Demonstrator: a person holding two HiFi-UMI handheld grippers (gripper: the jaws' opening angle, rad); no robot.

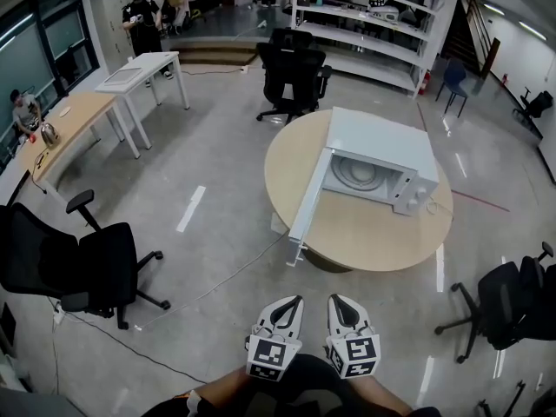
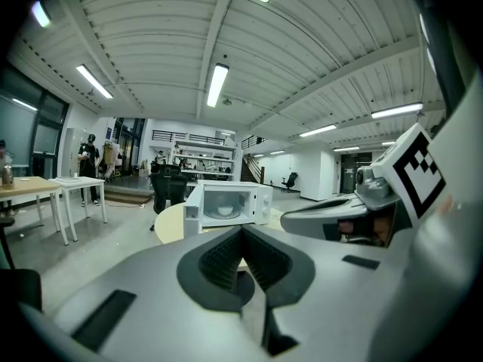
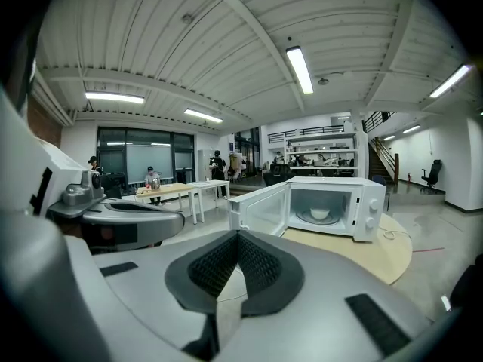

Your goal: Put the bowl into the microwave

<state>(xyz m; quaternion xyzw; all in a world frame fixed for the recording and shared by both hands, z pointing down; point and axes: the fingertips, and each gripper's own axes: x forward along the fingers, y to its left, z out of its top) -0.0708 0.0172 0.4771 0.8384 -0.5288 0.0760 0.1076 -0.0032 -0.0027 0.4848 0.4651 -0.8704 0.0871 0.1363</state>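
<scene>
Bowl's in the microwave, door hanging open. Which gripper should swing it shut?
Left, probably. The door hangs open with its free edge nearest the left gripper. The right gripper faces the door's inner side and the microwave opening, where the bowl sits. Both are shut, empty.

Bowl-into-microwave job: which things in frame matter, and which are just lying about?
Job:
microwave, door open
bowl, already inside it
round table under the microwave
left claw and right claw, both shut and empty

Lying about:
black office chairs
white desk
wooden desk
shelving
</scene>
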